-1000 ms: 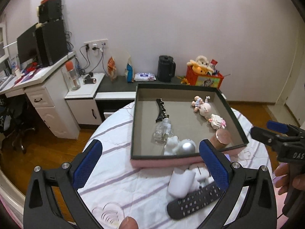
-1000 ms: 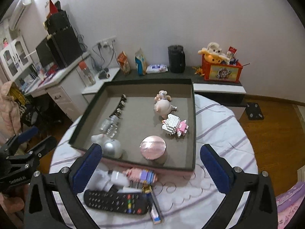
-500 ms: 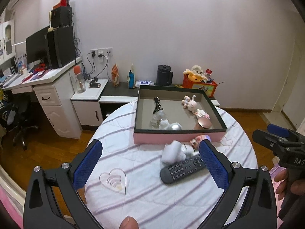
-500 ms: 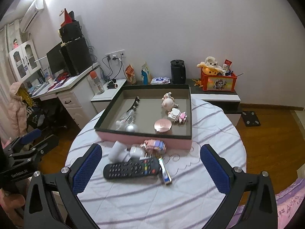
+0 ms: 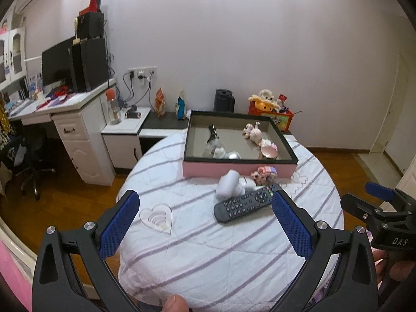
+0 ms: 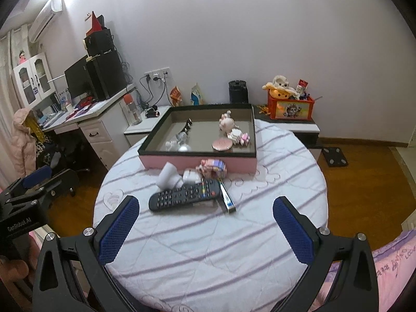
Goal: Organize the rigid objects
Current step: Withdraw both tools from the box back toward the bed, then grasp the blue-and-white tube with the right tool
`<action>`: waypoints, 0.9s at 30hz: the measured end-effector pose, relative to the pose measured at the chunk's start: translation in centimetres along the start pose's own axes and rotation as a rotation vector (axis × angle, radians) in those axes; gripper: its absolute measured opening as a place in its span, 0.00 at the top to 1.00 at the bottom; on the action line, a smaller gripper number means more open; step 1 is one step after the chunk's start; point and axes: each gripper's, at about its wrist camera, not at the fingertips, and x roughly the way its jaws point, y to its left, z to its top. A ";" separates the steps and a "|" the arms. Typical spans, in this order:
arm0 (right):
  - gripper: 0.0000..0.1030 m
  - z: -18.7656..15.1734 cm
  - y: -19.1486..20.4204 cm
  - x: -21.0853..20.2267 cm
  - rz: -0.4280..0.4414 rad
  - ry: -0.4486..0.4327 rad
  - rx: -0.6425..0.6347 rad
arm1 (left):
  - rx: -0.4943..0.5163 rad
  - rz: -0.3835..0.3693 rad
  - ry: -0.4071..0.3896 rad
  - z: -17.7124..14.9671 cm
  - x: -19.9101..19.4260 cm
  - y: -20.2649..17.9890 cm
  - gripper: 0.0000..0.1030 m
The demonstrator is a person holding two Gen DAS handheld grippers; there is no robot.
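Above the table (image 5: 234,247), both grippers farther back, open

My tool (image 6: 205,230): wide apart, empty, above tabletop (image 6: 208,247)
Remote (image 6: 185,195): before my pink tray (image 6: 200,162)

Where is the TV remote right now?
The remote lies on the round table, in front of the pink box, nearer the left tongs and just before a white case.

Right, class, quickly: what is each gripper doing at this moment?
Left gripper: open, holding nothing.
Right gripper: open, holding nothing.
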 end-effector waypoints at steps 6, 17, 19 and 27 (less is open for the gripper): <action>0.00 -0.9 -0.6 0.0 -0.015 0.012 0.014 | 0.001 -0.002 0.020 -0.9 0.1 -0.1 0.00; 0.00 -1.4 -1.1 1.0 -0.027 0.046 0.006 | 0.008 -0.019 0.052 -1.4 1.3 -0.5 0.00; 0.00 -1.5 -1.4 1.6 -0.033 0.060 0.014 | 0.010 -0.020 0.061 -1.5 1.8 -0.5 0.00; 0.00 -1.8 -2.5 5.1 -0.050 0.118 0.005 | 0.007 -0.017 0.105 -1.8 4.6 -0.6 0.00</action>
